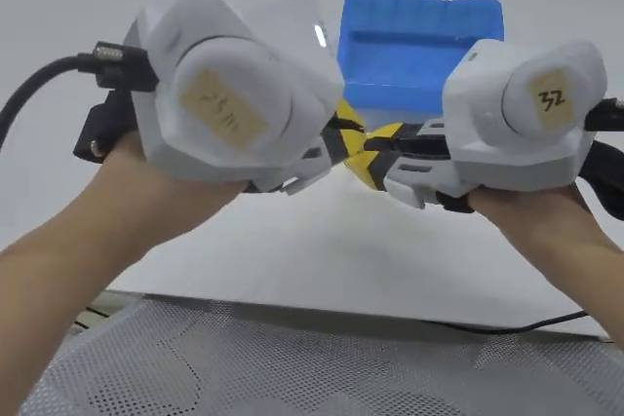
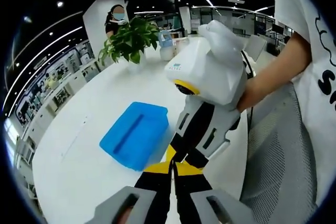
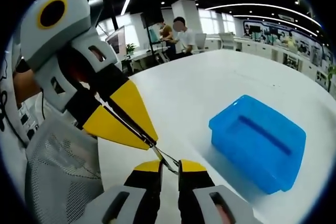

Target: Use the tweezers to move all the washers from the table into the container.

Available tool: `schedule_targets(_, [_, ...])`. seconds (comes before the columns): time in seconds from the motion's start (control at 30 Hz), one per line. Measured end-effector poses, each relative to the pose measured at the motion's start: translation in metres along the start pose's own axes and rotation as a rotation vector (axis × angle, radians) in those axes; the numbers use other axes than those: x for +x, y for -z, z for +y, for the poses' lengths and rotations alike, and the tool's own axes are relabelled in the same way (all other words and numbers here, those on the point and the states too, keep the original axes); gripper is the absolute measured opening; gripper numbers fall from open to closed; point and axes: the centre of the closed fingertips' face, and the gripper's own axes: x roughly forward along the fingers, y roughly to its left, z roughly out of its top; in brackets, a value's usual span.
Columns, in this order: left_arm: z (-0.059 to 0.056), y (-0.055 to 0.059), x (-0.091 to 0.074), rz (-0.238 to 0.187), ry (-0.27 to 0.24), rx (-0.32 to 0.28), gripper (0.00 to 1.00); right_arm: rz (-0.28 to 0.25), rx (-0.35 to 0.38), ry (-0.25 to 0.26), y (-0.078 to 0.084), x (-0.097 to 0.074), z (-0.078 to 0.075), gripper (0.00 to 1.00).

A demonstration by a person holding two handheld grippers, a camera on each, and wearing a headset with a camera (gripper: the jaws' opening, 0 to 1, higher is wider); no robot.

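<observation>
- Person at the white counter (image 1: 292, 250), one hand-held gripper in each hand, both raised above the surface.
- The two point at each other, tips meeting nose to nose.
- Left hand-held gripper (image 3: 150, 140): the broad yellow jaws are pressed together, pinching the tweezers (image 3: 164, 157) lengthwise between them.
- The thin metal end of the tweezers sticks out past the left tips, straight toward the right hand-held gripper (image 3: 170, 167).
- Right hand-held gripper: jaws drawn near together with a narrow slot left between the yellow tips. The tweezers' end sits in that slot. Cannot tell whether the jaws actually clamp it.
- Blue container (image 1: 419, 46): a shallow rectangular tub resting on the counter beyond the meeting tips, well apart from both. In the right gripper view it lies ahead and to the right of the jaws. In the left gripper view it lies ahead and to the left.
- Left hand (image 1: 146, 182) and right hand (image 1: 531, 211) each wrap the underside of a white housing. The right housing has a tag reading 32.
- Grey mesh chair back (image 1: 244, 358) on the near side of both, at the counter's edge.
- Potted plant (image 2: 128, 40) far across the counter from the left hand-held gripper.
</observation>
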Motion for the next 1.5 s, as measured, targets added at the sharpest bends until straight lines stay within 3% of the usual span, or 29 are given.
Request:
schedule_targets(0.33, [0.005, -0.004, 0.001, -0.021, 0.000, -0.030, 0.00, -0.004, 0.021, -0.011, -0.001, 0.001, -0.005, 0.07])
schedule_targets(0.63, [0.001, -0.006, 0.002, -0.017, 0.010, -0.029, 0.00, 0.022, -0.033, 0.006, 0.002, -0.001, -0.002, 0.05])
schedule_targets(1.23, [0.007, -0.039, -0.020, -0.064, -0.035, 0.042, 0.00, -0.022, -0.134, 0.067, -0.031, -0.026, -0.004, 0.05])
schedule_targets(1.5, [0.021, -0.058, -0.030, -0.097, -0.076, 0.083, 0.00, -0.062, -0.181, 0.107, -0.056, -0.037, -0.012, 0.05])
